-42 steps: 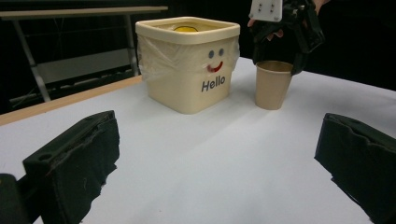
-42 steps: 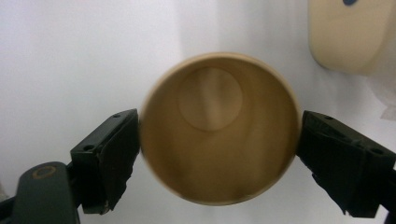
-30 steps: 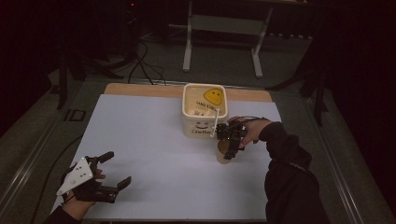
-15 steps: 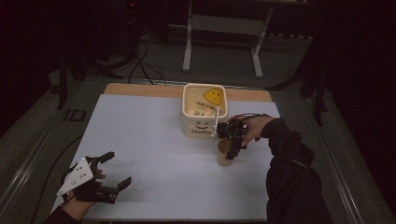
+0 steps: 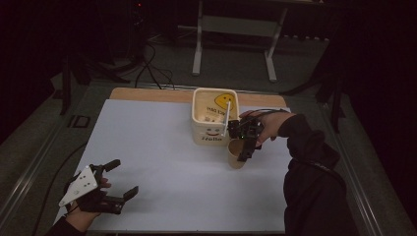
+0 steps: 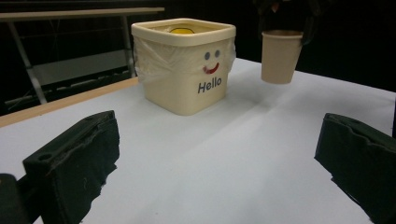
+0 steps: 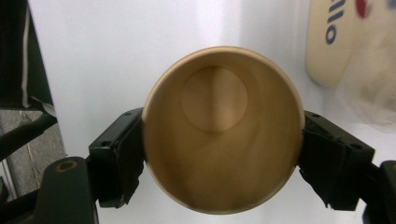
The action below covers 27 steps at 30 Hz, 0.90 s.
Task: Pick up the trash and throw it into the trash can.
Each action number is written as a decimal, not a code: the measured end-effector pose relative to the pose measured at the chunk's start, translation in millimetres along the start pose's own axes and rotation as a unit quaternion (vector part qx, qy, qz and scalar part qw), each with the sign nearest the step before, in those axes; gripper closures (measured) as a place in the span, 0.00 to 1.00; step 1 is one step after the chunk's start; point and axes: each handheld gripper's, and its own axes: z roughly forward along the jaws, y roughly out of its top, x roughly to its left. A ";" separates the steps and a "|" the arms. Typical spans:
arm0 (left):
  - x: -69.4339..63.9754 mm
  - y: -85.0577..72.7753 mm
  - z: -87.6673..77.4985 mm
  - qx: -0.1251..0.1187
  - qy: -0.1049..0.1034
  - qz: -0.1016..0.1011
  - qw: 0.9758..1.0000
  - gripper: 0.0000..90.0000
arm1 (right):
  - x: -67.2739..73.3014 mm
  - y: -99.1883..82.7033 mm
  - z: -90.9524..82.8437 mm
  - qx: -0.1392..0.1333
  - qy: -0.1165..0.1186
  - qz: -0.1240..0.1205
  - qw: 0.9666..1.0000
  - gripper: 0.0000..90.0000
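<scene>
Matt brown paper cup (image 7: 223, 128), glossy cream plastic tub (image 6: 184, 65), smooth white table sheet (image 5: 162, 162), wooden edge (image 5: 147, 94).

Left gripper (image 5: 118, 179): showing black jaws and a grey three-cornered plate (image 5: 78, 185).
Right gripper (image 7: 222, 156): showing black padded jaws with screw holes.
Sleeve (image 5: 314, 182): person wearing dark long sleeve.

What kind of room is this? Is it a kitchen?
Probably not a kitchen; it looks more like a dark lab or studio for recording. A person works at a white table with a handheld gripper in each hand, cables trail on the floor, and a metal stand sits behind the table.
</scene>
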 end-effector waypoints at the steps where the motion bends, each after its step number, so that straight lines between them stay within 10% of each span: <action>1: 0.1 0.0 0.1 0.000 0.000 0.000 1.000 0.01 | 0.8 0.9 -3.5 0.000 0.000 -0.002 1.000 0.24; 27: 5.2 -0.1 4.0 -0.006 -0.010 -0.019 1.000 0.01 | 12.1 12.3 -92.5 -0.011 -0.028 0.003 1.000 0.25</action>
